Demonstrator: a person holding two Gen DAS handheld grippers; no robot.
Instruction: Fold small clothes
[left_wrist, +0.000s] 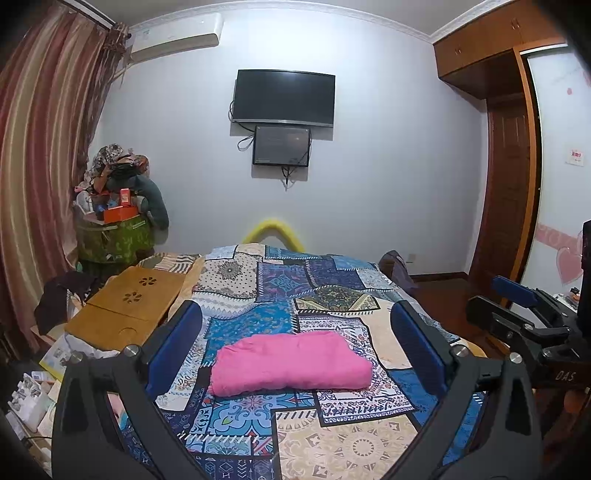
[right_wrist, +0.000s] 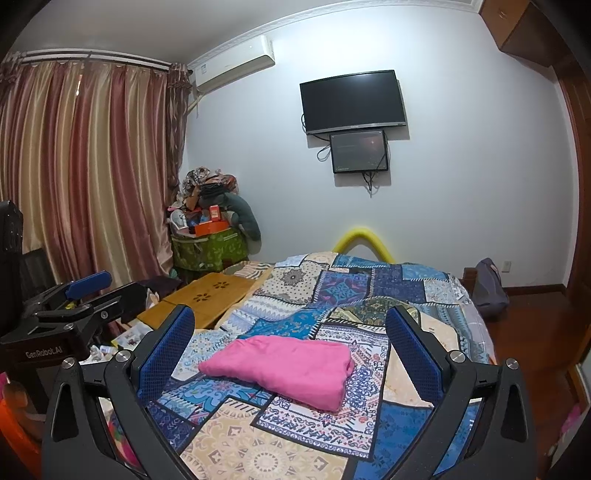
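- The pink garment (left_wrist: 291, 363) lies folded into a compact rectangle on the patchwork bedspread (left_wrist: 332, 443), near the foot of the bed; judged from this, the fold is complete or nearly so.
- Left gripper (left_wrist: 295, 339): jaws released, spread wide, holding nothing. It hangs above and apart from the garment, framing it.
- Right gripper (right_wrist: 290, 343): jaws released and empty, likewise clear of the cloth.
- Both tools are raised off the bed, probably so the fold is not disturbed.
- The bedspread is soft and lightly rumpled; cloth may drag on it.
- Room: wall-mounted television (left_wrist: 283, 98), striped curtains (right_wrist: 88, 166), wooden lap tray (left_wrist: 125, 310), a heaped bag (right_wrist: 208, 247) in the corner.
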